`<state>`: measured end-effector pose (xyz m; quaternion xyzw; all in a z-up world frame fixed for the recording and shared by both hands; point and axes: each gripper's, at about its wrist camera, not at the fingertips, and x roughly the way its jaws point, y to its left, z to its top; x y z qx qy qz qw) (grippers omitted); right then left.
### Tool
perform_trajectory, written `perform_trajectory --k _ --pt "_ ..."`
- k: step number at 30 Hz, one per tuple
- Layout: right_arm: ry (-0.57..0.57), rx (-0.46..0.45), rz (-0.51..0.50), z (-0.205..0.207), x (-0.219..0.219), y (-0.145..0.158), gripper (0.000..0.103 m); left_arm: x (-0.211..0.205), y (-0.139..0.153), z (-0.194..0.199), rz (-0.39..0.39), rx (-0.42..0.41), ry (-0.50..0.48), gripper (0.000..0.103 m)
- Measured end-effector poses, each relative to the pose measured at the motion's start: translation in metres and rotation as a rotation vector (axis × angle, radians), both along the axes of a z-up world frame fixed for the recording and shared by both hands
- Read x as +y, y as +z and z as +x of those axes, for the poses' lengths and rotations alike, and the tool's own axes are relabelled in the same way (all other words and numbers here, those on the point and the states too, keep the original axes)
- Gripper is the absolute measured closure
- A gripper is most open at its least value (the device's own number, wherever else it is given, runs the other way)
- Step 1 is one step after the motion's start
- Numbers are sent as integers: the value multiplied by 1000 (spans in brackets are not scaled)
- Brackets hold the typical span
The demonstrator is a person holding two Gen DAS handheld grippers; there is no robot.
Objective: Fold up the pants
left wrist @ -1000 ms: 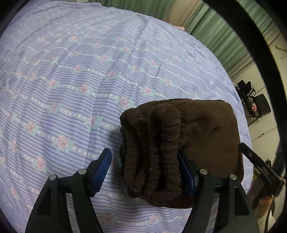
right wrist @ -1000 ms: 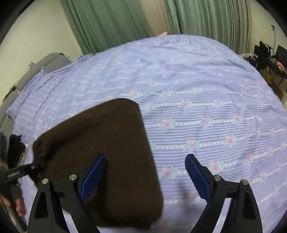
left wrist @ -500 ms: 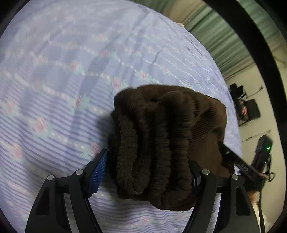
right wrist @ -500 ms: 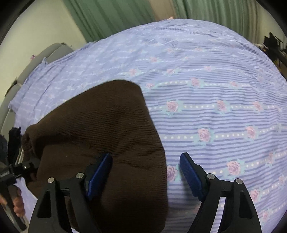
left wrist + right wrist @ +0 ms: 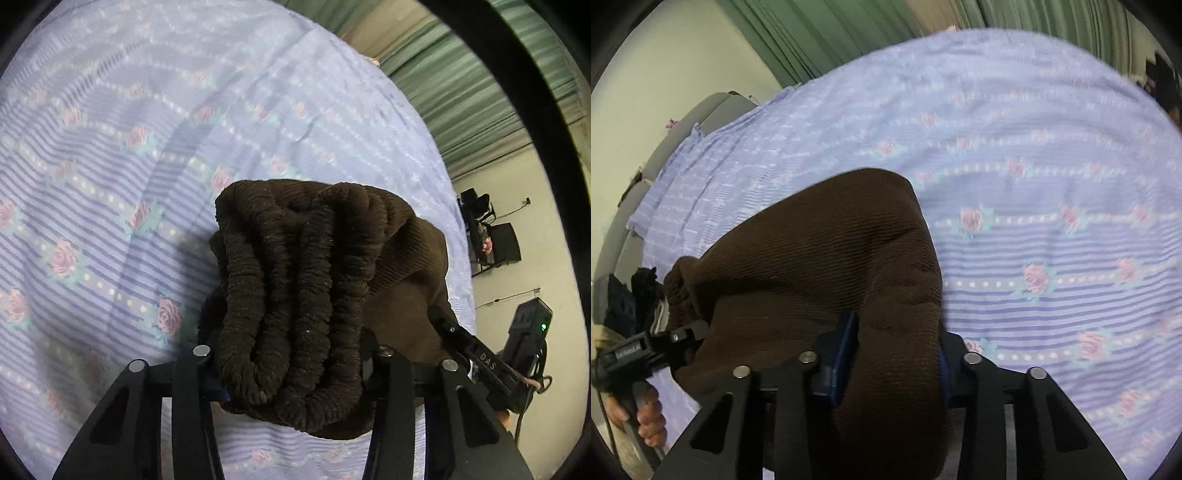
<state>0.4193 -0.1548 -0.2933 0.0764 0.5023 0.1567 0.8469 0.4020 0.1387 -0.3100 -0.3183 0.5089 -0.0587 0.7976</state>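
Note:
The folded brown corduroy pants (image 5: 295, 295) lie as a thick bundle on the bed. My left gripper (image 5: 291, 365) is shut on the bunched elastic waistband end, its pads hidden in the cloth. My right gripper (image 5: 894, 354) is shut on the opposite folded edge of the pants (image 5: 820, 258). The right gripper also shows in the left wrist view (image 5: 476, 358) at the bundle's far side. The left gripper shows in the right wrist view (image 5: 665, 343), held by a hand.
The bed sheet (image 5: 129, 155) is lilac with stripes and pink roses and spreads all around the bundle. Green curtains (image 5: 827, 33) hang behind. A grey headboard (image 5: 639, 173) is at the left. Chairs and equipment (image 5: 491, 240) stand on the floor to the right.
Both grippers have closed from open onto the two ends of the pants bundle. The bundle is squeezed narrower and bulges up between them.

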Motion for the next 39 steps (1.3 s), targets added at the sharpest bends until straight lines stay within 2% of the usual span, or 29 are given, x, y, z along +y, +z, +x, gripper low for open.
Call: perform_trajectory --k 4,6,13,17,21,24,32,39 --pt "4 -50 -27 -25 7 39 70 4 31 -22 12 -39 -4 61" --pt "18 -87 -52 -43 14 60 70 7 56 -43 17 -73 -8 61" --pt "-10 -199 -39 -142 34 155 70 32 146 -130 56 -172 -25 61" --pt "-51 -266 -39 -211 48 200 70 44 197 -182 79 -235 -51 61" --pt "-81 -312 -31 -263 64 242 70 50 240 -224 96 -289 -86 61" --pt "-83 -340 -32 -291 70 265 70 52 265 -250 112 -344 -95 61" --pt "-59 -447 -51 -349 76 317 70 55 304 -311 84 -441 -47 61" --pt "11 -485 7 -364 81 330 70 51 325 -343 146 -464 20 61"
